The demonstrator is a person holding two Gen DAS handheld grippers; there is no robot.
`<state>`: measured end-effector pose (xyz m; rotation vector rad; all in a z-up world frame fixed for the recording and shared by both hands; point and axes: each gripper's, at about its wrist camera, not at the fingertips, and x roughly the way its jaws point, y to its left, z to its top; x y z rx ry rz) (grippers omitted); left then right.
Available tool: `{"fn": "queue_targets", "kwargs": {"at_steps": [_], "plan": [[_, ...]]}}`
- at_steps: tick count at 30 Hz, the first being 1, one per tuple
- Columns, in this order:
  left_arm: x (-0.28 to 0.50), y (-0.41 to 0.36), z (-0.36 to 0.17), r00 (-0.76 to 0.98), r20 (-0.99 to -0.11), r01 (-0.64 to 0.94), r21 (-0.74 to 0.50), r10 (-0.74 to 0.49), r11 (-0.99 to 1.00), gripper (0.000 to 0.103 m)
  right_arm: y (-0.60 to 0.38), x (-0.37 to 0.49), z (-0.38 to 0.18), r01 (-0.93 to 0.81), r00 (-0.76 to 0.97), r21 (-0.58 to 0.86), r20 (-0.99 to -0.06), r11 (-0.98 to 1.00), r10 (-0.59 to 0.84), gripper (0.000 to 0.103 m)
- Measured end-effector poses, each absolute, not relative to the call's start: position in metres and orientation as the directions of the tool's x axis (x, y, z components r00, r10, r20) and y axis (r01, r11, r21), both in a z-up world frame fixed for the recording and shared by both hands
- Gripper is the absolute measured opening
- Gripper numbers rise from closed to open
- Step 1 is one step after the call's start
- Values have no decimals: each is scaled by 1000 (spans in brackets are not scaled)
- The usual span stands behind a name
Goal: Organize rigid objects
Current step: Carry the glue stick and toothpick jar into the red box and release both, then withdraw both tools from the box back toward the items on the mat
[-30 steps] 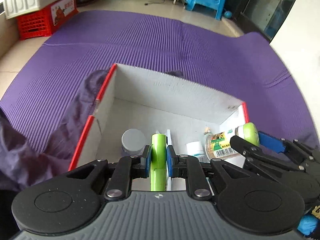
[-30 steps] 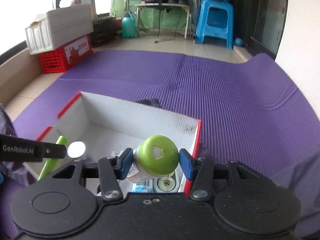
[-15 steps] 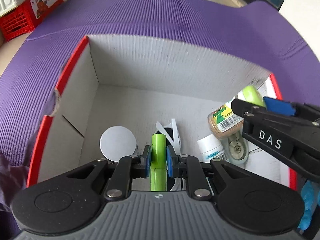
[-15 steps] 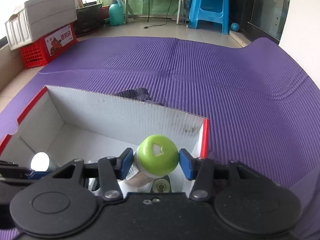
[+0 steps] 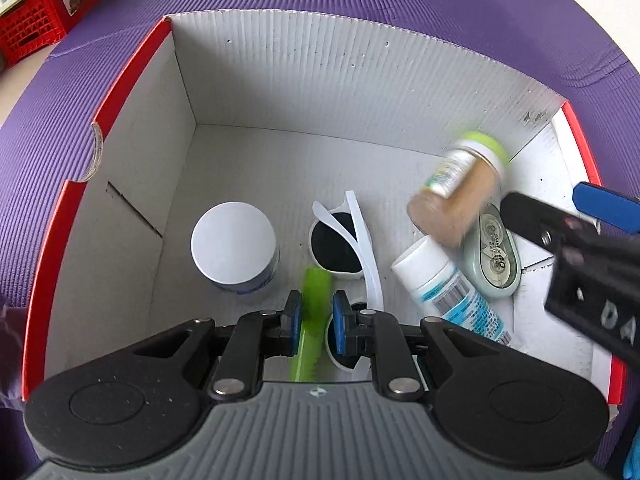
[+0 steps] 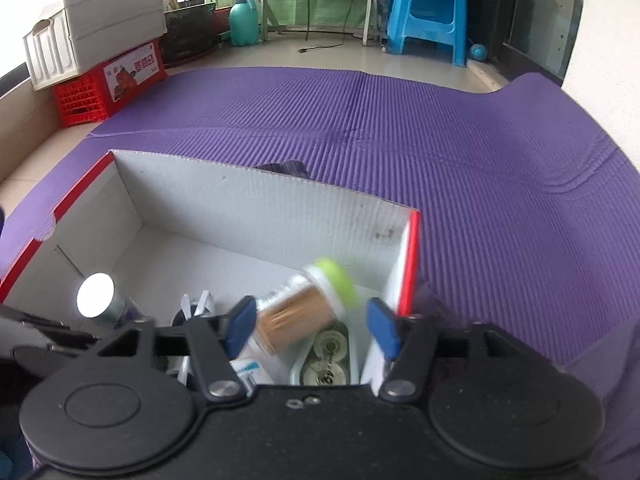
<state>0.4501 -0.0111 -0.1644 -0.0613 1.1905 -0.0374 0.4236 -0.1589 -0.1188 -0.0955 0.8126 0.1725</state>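
Surface: ribbed purple mat (image 6: 460,152) laid over a pale tiled floor, carrying a white cardboard box (image 5: 320,80) with red edges.

Room, right wrist view: blue plastic stool (image 6: 426,12), teal spray bottle (image 6: 242,24), red crate (image 6: 108,88) under a white storage bin (image 6: 92,28), small table before a green curtain.

Box contents, left wrist view: white-lidded jar (image 5: 234,246) upright; white sunglasses (image 5: 344,240); white bottle with blue label (image 5: 448,288) lying flat; grey-green correction tape dispenser (image 5: 494,258) at the right wall.

Left hand-held gripper (image 5: 314,320): clamped on a flat green strip (image 5: 314,304), low inside the box over the sunglasses.

Right hand-held gripper (image 6: 310,326): jaws opening; the green-capped spice jar (image 6: 304,314) sits tilted between them, pads clear of it, over the box's right end.

Hard to make out: spice jar blurred in both views; green strip's lower end hidden behind the gripper body; label text illegible.
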Motion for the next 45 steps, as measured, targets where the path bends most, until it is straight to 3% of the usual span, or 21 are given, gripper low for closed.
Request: {"fn": "queue_targets", "kwargs": {"at_steps": [13,27,34,45], "plan": [[420,-10,-124,391,-915,-5,-108,-97,994,16,-173,384,-91,-214,666,22,-728,977,162,69],[334,-5,-42,500,-858,48,-112,-121,992,16,-173,298,-38,-306,681,42,-688,951,250,73],[290,3,-10,554,-826,48,-94,-105,994,16,-179,255,-14,-337,700,59,-652,940,292,81],[237,10,6,570,-810,62,-125,-138,990,16,-181,207,3,-360,714,79,-618,930,329,85]]}}
